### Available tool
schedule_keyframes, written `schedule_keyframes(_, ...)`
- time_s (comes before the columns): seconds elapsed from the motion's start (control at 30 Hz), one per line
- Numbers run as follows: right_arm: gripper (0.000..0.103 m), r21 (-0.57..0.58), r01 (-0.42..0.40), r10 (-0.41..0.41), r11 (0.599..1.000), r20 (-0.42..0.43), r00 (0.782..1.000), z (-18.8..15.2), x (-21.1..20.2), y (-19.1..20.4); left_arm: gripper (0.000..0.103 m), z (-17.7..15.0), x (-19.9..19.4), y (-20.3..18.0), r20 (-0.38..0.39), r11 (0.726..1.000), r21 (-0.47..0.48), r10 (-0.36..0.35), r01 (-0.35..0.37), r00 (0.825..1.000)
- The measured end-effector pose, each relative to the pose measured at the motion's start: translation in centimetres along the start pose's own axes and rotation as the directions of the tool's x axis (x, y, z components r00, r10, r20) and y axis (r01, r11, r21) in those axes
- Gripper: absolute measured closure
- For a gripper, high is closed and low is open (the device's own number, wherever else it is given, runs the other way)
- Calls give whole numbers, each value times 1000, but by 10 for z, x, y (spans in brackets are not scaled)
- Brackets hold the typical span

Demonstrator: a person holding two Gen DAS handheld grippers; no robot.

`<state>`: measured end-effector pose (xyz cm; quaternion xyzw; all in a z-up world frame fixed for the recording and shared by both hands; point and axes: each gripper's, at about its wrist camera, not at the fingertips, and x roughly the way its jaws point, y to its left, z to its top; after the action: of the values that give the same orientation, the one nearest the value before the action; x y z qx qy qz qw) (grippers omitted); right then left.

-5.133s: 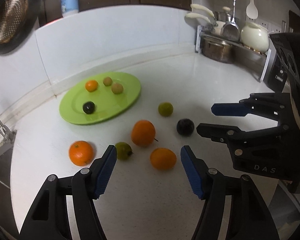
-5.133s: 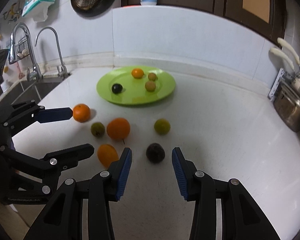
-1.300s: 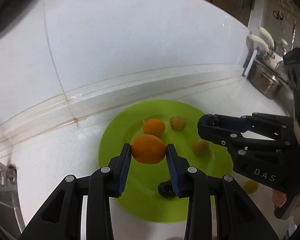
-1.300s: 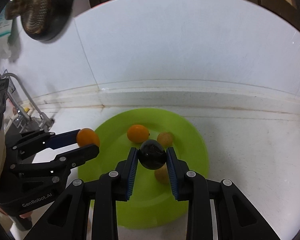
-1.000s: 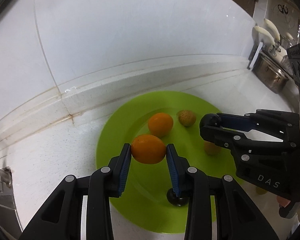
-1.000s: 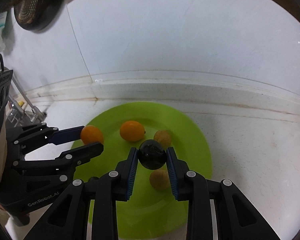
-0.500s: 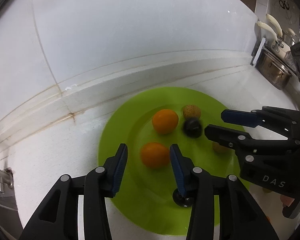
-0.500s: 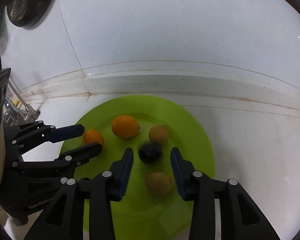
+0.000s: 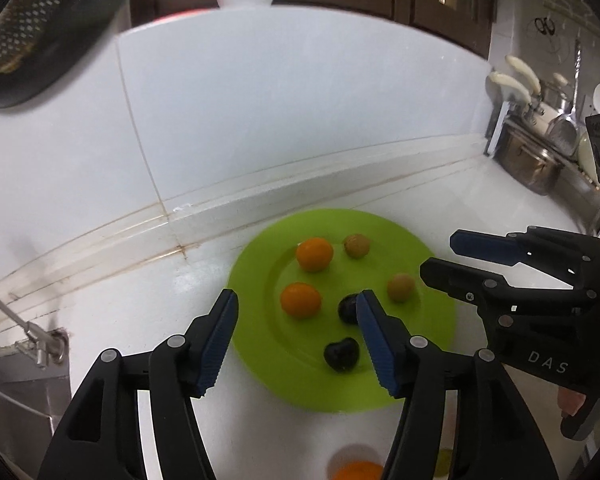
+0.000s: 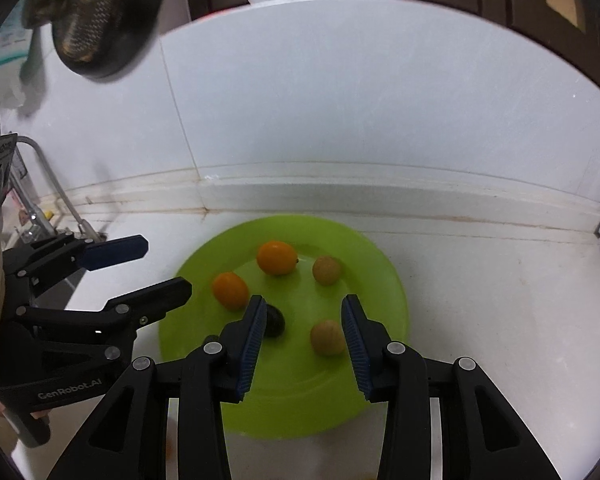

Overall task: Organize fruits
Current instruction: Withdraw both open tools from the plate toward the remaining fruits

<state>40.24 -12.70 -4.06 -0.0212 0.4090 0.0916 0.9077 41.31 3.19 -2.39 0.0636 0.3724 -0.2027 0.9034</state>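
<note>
White counter (image 9: pixel 500 200): 2nd dark fruit (image 9: pixel 341 354) in left view only

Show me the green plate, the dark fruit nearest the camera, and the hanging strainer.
green plate (image 9: pixel 432 312), left wrist view, bare right rim.
dark fruit (image 9: pixel 342 354), left wrist view, its middle.
hanging strainer (image 10: pixel 90 12), right wrist view, mesh bowl.

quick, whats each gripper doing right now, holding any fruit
left gripper: jaws opening, holding nothing, above the green plate.
right gripper: open, holding nothing, above the same plate.
</note>
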Motion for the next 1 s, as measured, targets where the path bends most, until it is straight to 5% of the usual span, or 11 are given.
schedule_keyframes(0.47,63,-33,21,-17,999,97,995,-25,-69,33,37,-29,-68,-7,84,1000,3,3,-4,996)
schedule_keyframes(1.0,63,-60,14,-9,998,84,996,-73,-103,58,33,-77,-104,-21,111,997,61,44,-51,993)
